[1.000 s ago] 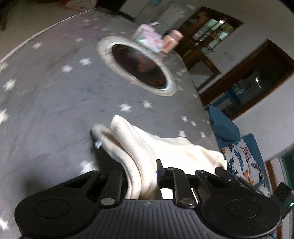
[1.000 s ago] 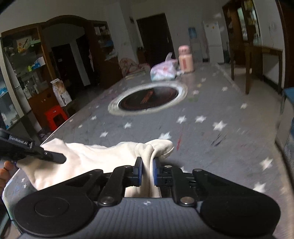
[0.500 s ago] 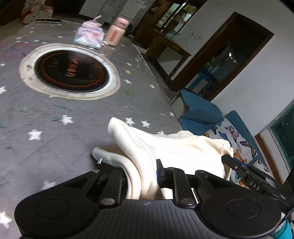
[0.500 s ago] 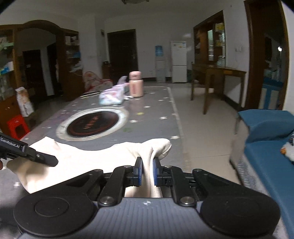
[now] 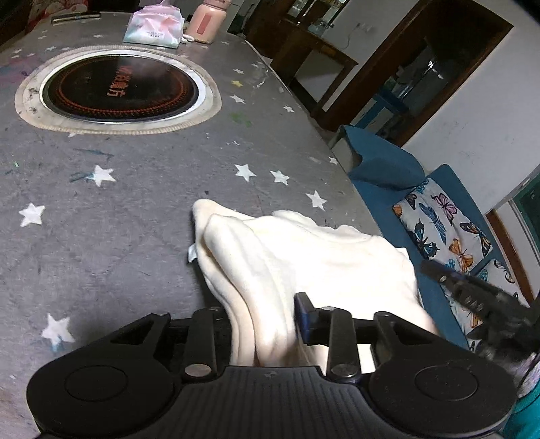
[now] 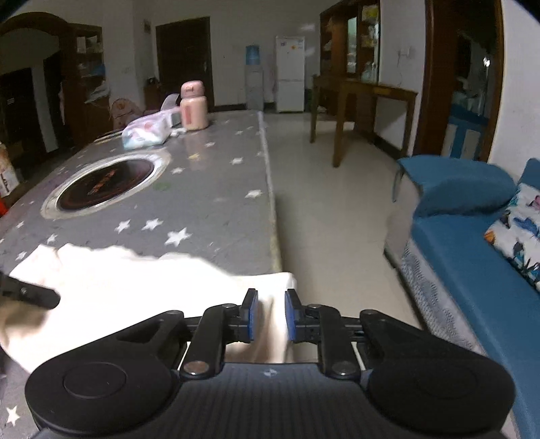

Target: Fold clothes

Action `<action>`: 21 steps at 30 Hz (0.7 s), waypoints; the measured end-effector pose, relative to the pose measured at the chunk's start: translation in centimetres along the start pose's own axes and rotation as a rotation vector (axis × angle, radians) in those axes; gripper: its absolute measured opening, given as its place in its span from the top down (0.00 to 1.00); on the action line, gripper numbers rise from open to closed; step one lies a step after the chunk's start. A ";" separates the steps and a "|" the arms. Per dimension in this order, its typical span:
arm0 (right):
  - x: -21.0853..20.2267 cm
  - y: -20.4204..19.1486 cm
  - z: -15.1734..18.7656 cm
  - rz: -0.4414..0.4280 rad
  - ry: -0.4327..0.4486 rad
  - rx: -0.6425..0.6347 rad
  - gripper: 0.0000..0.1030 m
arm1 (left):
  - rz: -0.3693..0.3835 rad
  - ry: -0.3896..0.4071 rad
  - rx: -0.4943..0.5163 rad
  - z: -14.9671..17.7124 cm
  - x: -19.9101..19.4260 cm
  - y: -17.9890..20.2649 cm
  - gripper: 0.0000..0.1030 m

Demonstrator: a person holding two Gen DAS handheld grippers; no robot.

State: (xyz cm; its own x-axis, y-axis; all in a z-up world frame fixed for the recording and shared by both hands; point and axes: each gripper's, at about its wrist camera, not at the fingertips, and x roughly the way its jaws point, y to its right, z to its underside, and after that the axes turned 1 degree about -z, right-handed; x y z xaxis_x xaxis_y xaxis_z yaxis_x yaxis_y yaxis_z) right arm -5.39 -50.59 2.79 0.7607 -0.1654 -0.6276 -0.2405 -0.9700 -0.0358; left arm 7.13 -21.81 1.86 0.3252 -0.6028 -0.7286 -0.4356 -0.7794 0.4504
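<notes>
A cream-white garment (image 5: 303,256) lies bunched at the near right corner of the grey star-patterned table (image 5: 128,189). My left gripper (image 5: 266,320) is shut on a thick fold of it. My right gripper (image 6: 270,317) is shut on another edge of the same garment (image 6: 135,283), which stretches to the left over the table's edge. The right gripper's tip shows at the right in the left wrist view (image 5: 472,290). The left gripper's tip shows at the left in the right wrist view (image 6: 30,292).
A round built-in cooktop (image 5: 118,89) sits in the table's middle. A tissue pack (image 5: 153,25) and a pink bottle (image 6: 193,105) stand at the far end. A blue sofa (image 6: 472,243) with a butterfly cushion (image 5: 442,223) is to the right. A wooden table (image 6: 364,111) stands behind.
Both grippers swung right with the garment held. The right gripper now hangs past the table's right edge, and the cloth is spread wider between them.
</notes>
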 end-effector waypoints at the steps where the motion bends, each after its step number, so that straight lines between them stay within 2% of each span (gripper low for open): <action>1: -0.1 -0.1 -0.2 -0.013 0.005 0.000 0.84 | -0.007 0.003 0.004 -0.1 -0.1 0.0 0.60; 4: -0.2 -0.4 -0.9 -0.054 0.017 -0.001 0.84 | -0.023 0.010 0.009 -0.3 -0.4 -0.2 0.54; 7: 0.8 -0.9 -0.8 -0.091 -0.010 0.008 0.84 | -0.035 0.012 0.006 -0.4 -0.6 -0.6 0.52; 12: 2.9 -1.1 -0.1 -0.101 -0.057 0.029 0.84 | -0.119 0.046 -0.004 -1.4 -1.7 -1.9 0.53; 16: 2.1 -1.1 -0.3 -0.099 -0.033 0.008 0.84 | -0.084 0.100 -0.003 -2.9 -2.9 -1.3 0.54; 21: 2.0 -1.8 -1.3 -0.155 -0.019 0.005 0.84 | 0.005 0.087 0.066 -3.9 -1.2 1.2 0.55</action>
State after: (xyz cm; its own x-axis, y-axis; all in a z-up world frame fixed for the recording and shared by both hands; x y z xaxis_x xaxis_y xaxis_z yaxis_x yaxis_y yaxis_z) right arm -2.67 -49.44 2.67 0.7777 -0.0106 -0.6286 -0.1244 -0.9827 -0.1373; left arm 9.45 -22.69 5.34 0.3933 -0.6213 -0.6777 -0.4907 -0.7652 0.4167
